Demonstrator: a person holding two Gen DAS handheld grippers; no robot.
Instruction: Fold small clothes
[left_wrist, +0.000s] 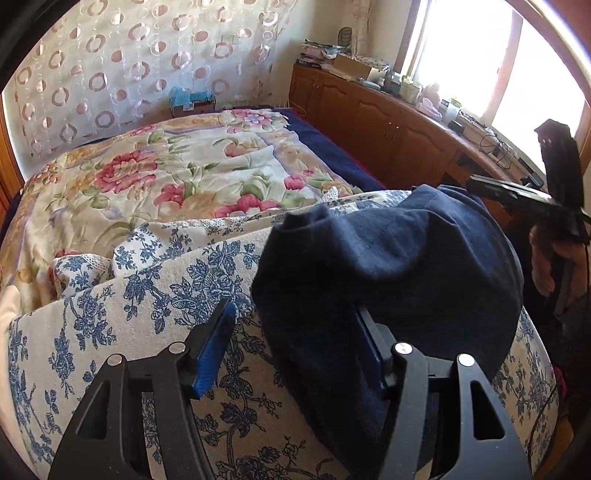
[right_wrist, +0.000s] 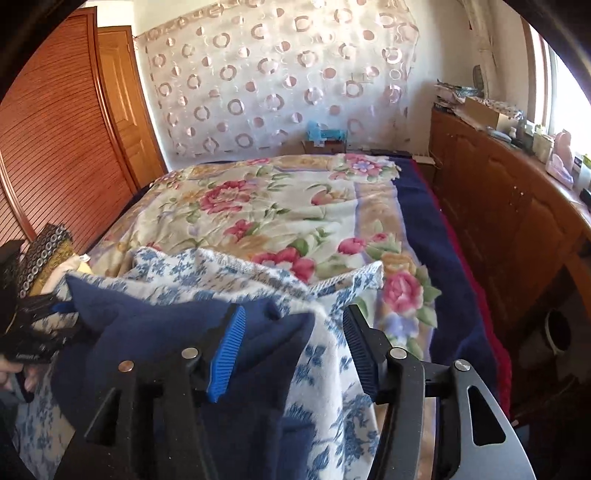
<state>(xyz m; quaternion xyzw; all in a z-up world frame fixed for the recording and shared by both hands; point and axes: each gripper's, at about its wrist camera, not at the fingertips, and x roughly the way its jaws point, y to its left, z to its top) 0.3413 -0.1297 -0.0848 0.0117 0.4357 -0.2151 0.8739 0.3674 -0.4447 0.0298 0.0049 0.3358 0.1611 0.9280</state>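
A small navy blue garment (left_wrist: 388, 266) lies bunched on a white cloth with a blue flower print (left_wrist: 155, 295) at the near end of the bed. My left gripper (left_wrist: 295, 343) is open, its jaws wide apart; the garment's left edge lies between them and drapes over the right finger. In the right wrist view my right gripper (right_wrist: 295, 347) is open too, with the garment's (right_wrist: 166, 332) right corner lying between its jaws. Each gripper shows at the edge of the other's view.
A bedspread with red and pink flowers (left_wrist: 177, 173) covers the bed beyond the cloth. A wooden cabinet (left_wrist: 388, 122) with clutter on top runs along the right under a bright window. A slatted wooden wardrobe (right_wrist: 55, 140) stands at the left.
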